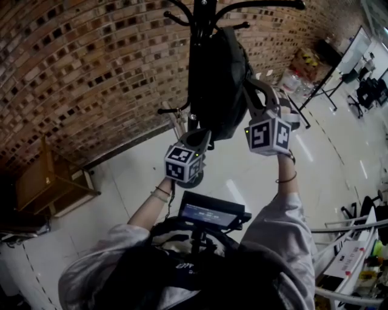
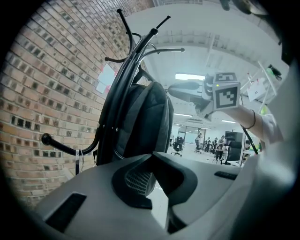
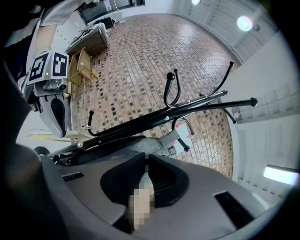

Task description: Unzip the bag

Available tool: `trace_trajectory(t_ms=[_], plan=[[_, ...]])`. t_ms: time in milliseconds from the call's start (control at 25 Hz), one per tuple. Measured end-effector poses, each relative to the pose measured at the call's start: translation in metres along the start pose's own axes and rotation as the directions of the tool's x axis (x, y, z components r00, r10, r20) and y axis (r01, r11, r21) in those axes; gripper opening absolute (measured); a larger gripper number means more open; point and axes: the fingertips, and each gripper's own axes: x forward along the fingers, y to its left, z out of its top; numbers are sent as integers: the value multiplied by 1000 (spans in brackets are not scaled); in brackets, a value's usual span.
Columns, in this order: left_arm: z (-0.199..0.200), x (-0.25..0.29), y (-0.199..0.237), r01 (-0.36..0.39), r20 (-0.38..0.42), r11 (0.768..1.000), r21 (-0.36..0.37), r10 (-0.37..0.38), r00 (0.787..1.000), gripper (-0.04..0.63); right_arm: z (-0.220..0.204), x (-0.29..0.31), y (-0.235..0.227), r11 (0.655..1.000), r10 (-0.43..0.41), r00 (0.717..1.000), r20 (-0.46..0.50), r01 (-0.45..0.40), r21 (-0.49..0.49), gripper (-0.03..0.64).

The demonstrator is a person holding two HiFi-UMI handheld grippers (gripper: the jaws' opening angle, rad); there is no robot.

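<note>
A black backpack (image 1: pixel 218 79) hangs from a black coat stand (image 1: pixel 203 18) in front of a brick wall. My left gripper (image 1: pixel 203 138) is just under the bag's bottom end. In the left gripper view its tips (image 2: pixel 151 154) meet in front of the backpack (image 2: pixel 140 122), and I see nothing between them. My right gripper (image 1: pixel 251 85) reaches the bag's upper right side. In the right gripper view its jaws (image 3: pixel 144 159) stand closed on a narrow pale grey strip at the bag's (image 3: pixel 117 150) edge. Whether that strip is the zip pull I cannot tell.
The brick wall (image 1: pixel 91 60) runs behind the stand. A wooden cabinet (image 1: pixel 48 181) sits on the floor at the left. Whiteboard frames (image 1: pixel 339 66) and office furniture (image 1: pixel 357 254) fill the right side. A device with a screen (image 1: pixel 209 213) hangs at the person's chest.
</note>
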Motion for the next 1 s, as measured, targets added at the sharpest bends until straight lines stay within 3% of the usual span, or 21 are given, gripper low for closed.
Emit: trace_trajectory(t_ms=[520, 1000], plan=[[1, 1, 0, -29, 20, 999, -22, 30, 999, 8, -9, 0, -16, 997, -80, 997, 10, 80, 9, 28], [1, -2, 7, -63, 26, 998, -31, 64, 998, 8, -7, 3, -17, 998, -50, 998, 36, 48, 40, 18]])
